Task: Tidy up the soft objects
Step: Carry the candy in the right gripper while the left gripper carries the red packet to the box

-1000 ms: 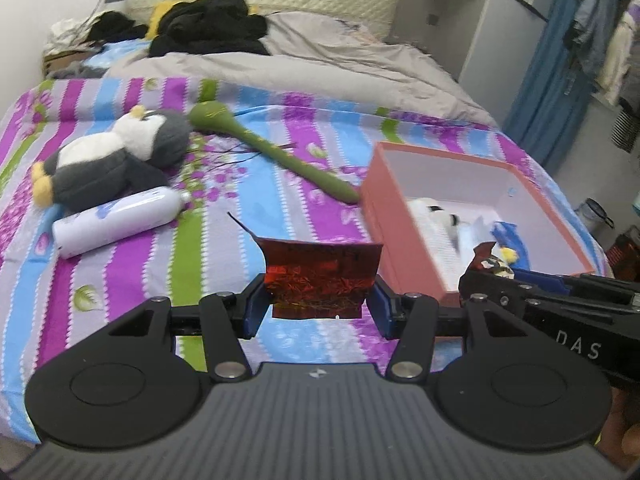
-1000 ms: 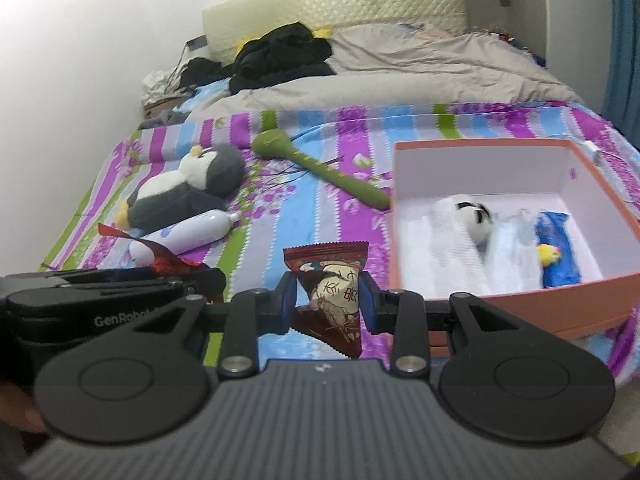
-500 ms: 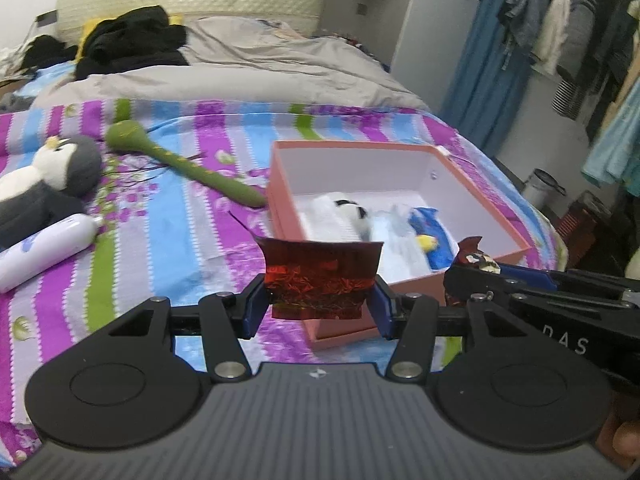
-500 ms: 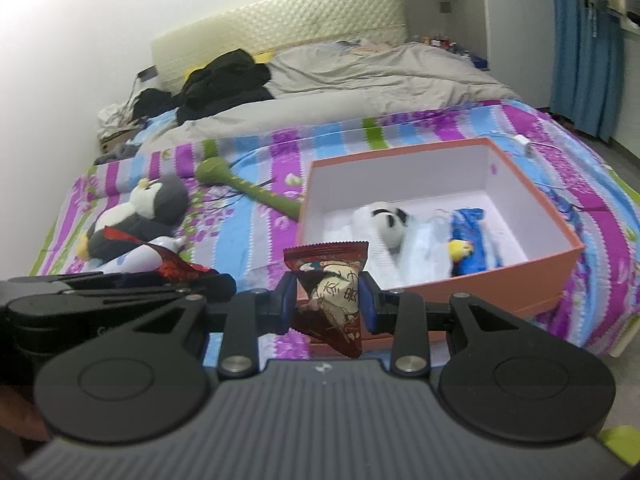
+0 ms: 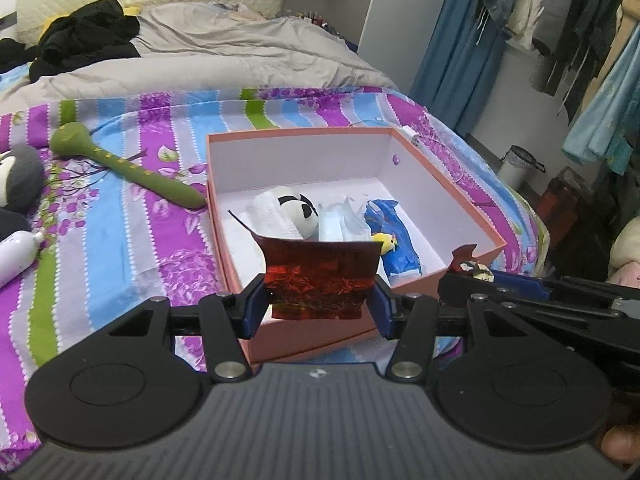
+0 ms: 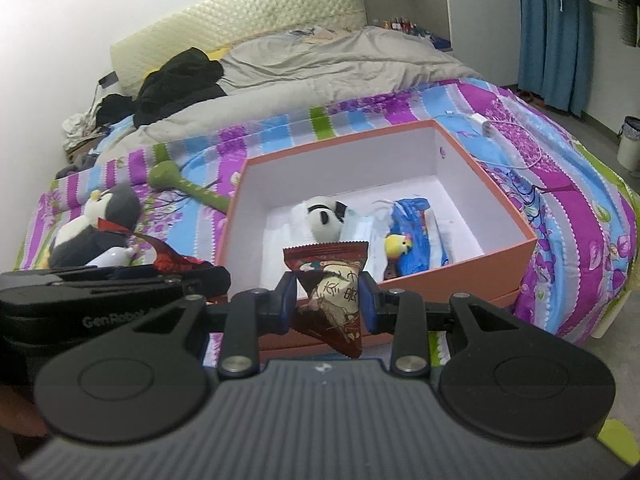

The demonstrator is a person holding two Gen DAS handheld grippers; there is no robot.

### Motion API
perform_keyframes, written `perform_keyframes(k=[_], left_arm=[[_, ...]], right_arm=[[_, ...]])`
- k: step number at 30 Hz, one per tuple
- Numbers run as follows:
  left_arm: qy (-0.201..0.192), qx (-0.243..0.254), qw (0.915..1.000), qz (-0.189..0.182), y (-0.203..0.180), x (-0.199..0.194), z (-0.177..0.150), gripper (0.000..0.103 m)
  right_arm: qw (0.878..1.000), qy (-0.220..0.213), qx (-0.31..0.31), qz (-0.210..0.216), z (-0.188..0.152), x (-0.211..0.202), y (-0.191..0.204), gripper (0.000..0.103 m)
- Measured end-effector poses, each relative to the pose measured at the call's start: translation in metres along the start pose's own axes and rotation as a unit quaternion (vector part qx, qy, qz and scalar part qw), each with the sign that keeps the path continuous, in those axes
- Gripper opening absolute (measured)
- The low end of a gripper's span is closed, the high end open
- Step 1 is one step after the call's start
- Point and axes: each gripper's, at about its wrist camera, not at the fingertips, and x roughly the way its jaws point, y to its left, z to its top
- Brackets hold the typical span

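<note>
Nearest the cameras, the left gripper (image 5: 319,299) is clamped on a crinkled shiny red foil packet (image 5: 320,280), and the right gripper (image 6: 329,304) is clamped on a dark red snack wrapper with a pale printed label (image 6: 332,300); each packet is squeezed between blue finger pads and held in the air just short of the near wall of the orange-pink cardboard box with a white inside (image 5: 452,196). Neither packet is in the box yet, so these two look like the items in hand, and dropping them over the near rim seems the step left for them. Inside the box, judged as already sorted, lie a small white and black panda plush (image 5: 294,210), folded white cloth with clear plastic packs (image 5: 340,224), a blue plastic bag (image 5: 394,232) and a little yellow chick toy (image 5: 387,243), grouped toward the near-middle of the floor, with bare white floor beyond them. Farther off on the striped purple, blue and green bedspread (image 5: 120,220), to the left of the box, a long green stuffed stick with a round head (image 5: 132,168), a grey and white penguin plush (image 6: 96,224) and a white bottle (image 5: 14,252) lie outside the box; the two soft ones likely remain to be put away. Beyond them, a grey duvet (image 6: 320,68) and a heap of black clothes (image 6: 180,80) sit near the headboard.
</note>
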Motion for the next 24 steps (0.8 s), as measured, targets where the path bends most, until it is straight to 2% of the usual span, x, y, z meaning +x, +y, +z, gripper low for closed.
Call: perform_keyframes(k=[15,24], left_arm=[[0.05,-0.005,0.9988,-0.001,0.005,0.113,0.047,0.059],[0.081,-0.011,0.9967,0.009,0.017,0.178,0.063,0.059]], right_arm=[[0.999,0.034,-0.005,-0.016,0.043,0.092,-0.04,0.036],[0.998,0.065,0.006,-0.027,0.052,0.152,-0.064,0.036]])
